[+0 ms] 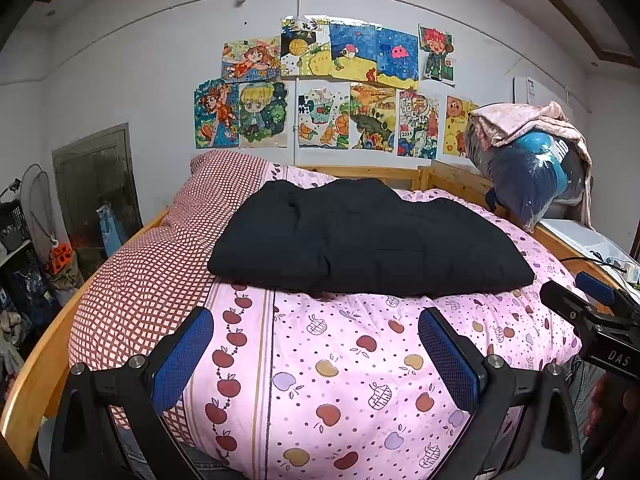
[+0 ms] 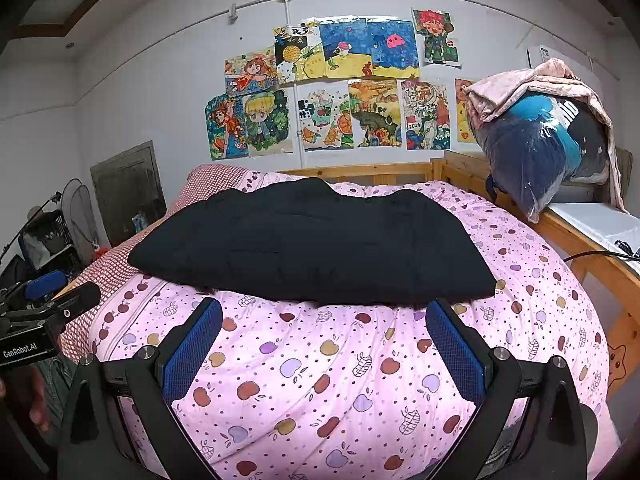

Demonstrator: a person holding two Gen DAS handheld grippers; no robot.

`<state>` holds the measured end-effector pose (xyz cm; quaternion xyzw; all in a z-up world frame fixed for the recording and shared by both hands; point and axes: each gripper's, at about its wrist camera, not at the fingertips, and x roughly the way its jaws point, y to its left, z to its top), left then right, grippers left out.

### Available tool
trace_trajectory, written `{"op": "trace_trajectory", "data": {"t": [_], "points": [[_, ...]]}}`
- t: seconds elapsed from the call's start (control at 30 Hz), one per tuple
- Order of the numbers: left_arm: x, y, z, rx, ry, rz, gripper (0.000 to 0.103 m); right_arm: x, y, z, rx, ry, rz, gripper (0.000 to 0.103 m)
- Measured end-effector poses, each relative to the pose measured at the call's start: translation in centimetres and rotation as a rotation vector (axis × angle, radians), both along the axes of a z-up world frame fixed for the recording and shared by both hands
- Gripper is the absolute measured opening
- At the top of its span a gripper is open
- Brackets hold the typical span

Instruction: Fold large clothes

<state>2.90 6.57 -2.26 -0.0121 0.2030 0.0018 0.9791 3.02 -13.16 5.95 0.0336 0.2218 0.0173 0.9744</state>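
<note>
A black garment lies folded into a thick rectangle on the pink apple-print quilt of a bed. The right wrist view shows the same black garment on the quilt. My left gripper hangs open above the quilt, short of the garment's near edge, nothing between its blue pads. My right gripper is open too, its fingertips close to the garment's near edge and holding nothing. Each gripper shows at the side of the other's view: the right gripper and the left gripper.
A red checked pillow lies left of the garment. A wooden bed frame rims the bed. A plastic bag of clothes under a pink blanket sits on the right rail. Clutter and fans stand left. Drawings cover the wall.
</note>
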Motion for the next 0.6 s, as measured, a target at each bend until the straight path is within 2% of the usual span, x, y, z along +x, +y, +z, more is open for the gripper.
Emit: {"op": "trace_trajectory", "data": {"t": [0.6], "points": [[-0.02,-0.07,0.02,0.004,-0.001,-0.001,0.103,0.04,0.09,-0.09,0.001,0.002,0.000,0.100]]}}
